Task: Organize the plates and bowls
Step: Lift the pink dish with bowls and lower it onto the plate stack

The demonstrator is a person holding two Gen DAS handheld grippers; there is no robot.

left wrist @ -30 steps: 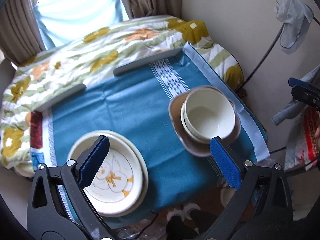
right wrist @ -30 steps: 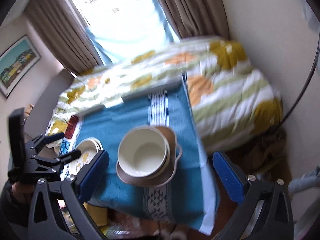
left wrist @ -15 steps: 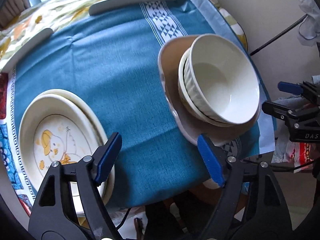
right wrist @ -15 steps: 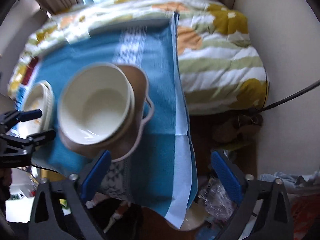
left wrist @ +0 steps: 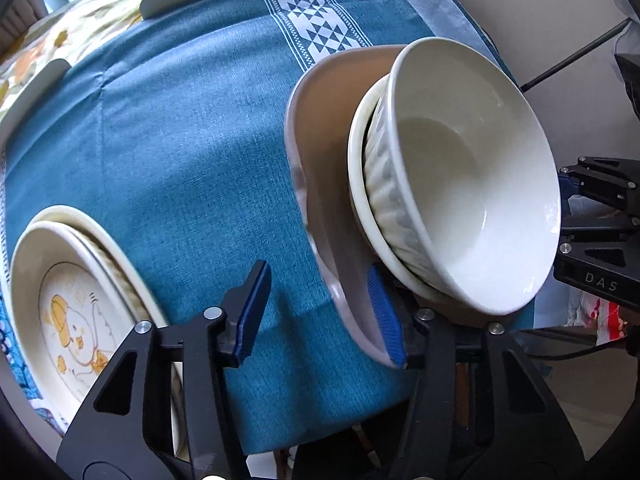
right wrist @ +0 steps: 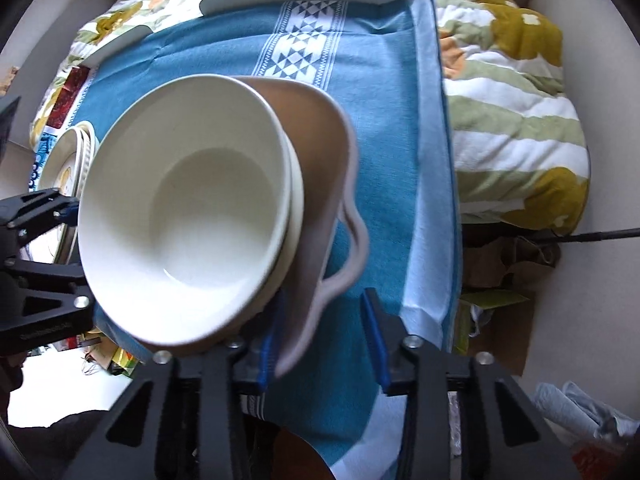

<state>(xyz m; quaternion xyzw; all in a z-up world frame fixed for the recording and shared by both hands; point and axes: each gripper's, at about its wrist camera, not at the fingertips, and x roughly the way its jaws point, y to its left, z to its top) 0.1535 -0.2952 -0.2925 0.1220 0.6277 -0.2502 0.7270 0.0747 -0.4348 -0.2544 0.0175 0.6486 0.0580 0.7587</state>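
My left gripper [left wrist: 316, 312] points steeply down at the near edge of the blue tablecloth [left wrist: 192, 128], and its jaws have just been closing to a narrow gap. At nine o'clock from it, well apart, sits the stack of cream plates [left wrist: 80, 304] with a duck drawing. The near rim of the brown handled dish [left wrist: 320, 184] lies at my two o'clock, against the right pad and between the two, but the left pad stands clear of it, so nothing is clamped.

That dish carries the ribbed white bowl [left wrist: 472, 184] nested in a shallower cream one.

My right gripper [right wrist: 322, 336] comes at the same dish [right wrist: 320, 160] from its opposite side, jaws also just closing and narrow. The dish edge below its looped handle [right wrist: 356, 248] runs between the pads, close to the left one; I cannot tell whether they pinch yet. The bowl [right wrist: 184, 200] is at ten o'clock from these jaws. Both hands are equally near, so I judge a two-sided lift is coming.
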